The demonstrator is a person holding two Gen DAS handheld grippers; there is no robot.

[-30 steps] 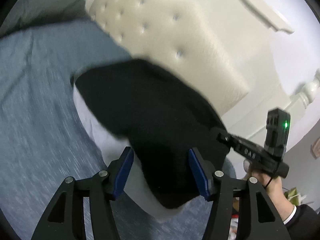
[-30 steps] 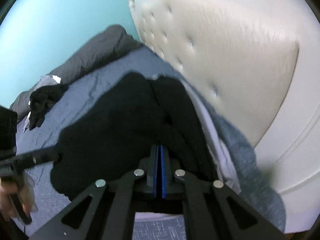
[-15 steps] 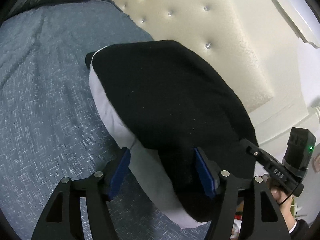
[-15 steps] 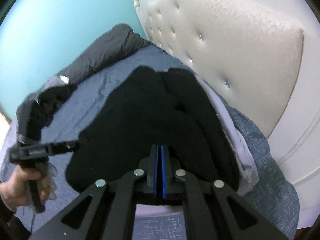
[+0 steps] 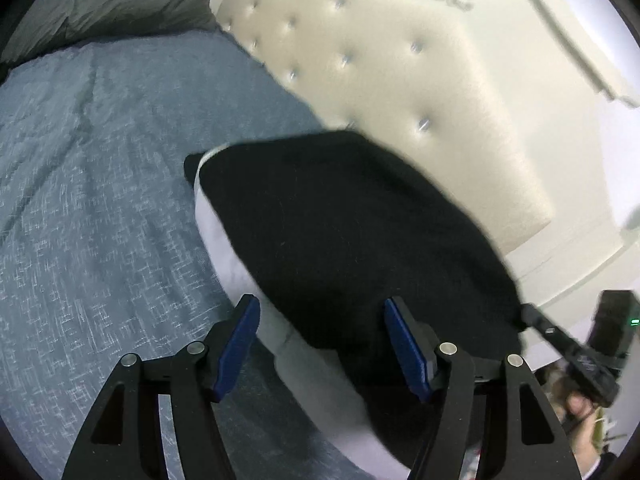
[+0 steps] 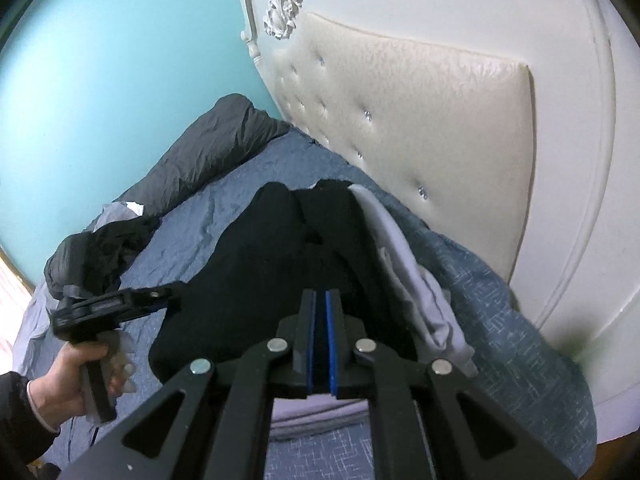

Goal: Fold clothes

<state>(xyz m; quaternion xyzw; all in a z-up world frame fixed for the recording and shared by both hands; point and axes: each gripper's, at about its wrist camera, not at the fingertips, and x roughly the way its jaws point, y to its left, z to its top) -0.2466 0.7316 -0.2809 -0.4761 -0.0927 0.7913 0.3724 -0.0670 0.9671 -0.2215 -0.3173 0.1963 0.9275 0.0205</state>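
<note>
Seen from the left wrist, the left gripper (image 5: 320,344) hangs with its blue pads spread wide over the near edge of a black garment (image 5: 352,232), which lies folded on top of a white garment (image 5: 236,256); neither pad presses on the cloth. Both garments rest on a blue bedspread (image 5: 100,200) just beside a cream tufted headboard (image 5: 400,92). A grey pillow (image 5: 112,0) sits at the far end, and the right gripper (image 5: 532,318), held in a hand, reaches in at the lower right.

From the right wrist, meanwhile, the right gripper (image 6: 320,300) has its blue pads pressed almost together with nothing seen between them (only a thin dark slit shows), poised over the black garment (image 6: 260,280). The white garment (image 6: 420,292) peeks out along the headboard (image 6: 420,120) side. At left, a hand (image 6: 76,384) grips the left gripper's handle, beyond which a dark heap of clothes (image 6: 104,252) lies on the bedspread (image 6: 200,224) before a turquoise wall (image 6: 100,80).
</note>
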